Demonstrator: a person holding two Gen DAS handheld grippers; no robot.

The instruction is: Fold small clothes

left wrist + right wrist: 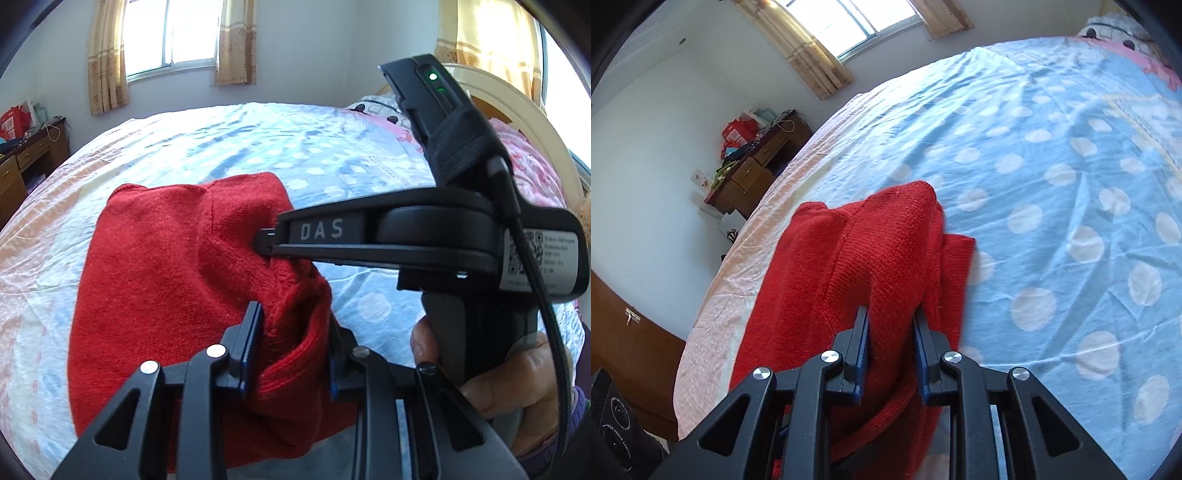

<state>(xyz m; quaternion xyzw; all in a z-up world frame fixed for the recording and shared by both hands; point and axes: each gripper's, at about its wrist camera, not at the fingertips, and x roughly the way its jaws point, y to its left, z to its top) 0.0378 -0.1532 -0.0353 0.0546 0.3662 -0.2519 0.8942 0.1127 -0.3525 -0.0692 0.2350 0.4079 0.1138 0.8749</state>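
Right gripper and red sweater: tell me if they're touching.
Touching. The right wrist view shows the right gripper closed on a bunched fold of the red sweater; the left wrist view shows its tip pinching the knit.

Both my wrist cameras look steeply down along my fingers, close over the red sweater (pixel 166 266) on the bed (pixel 1052 166); both share it.
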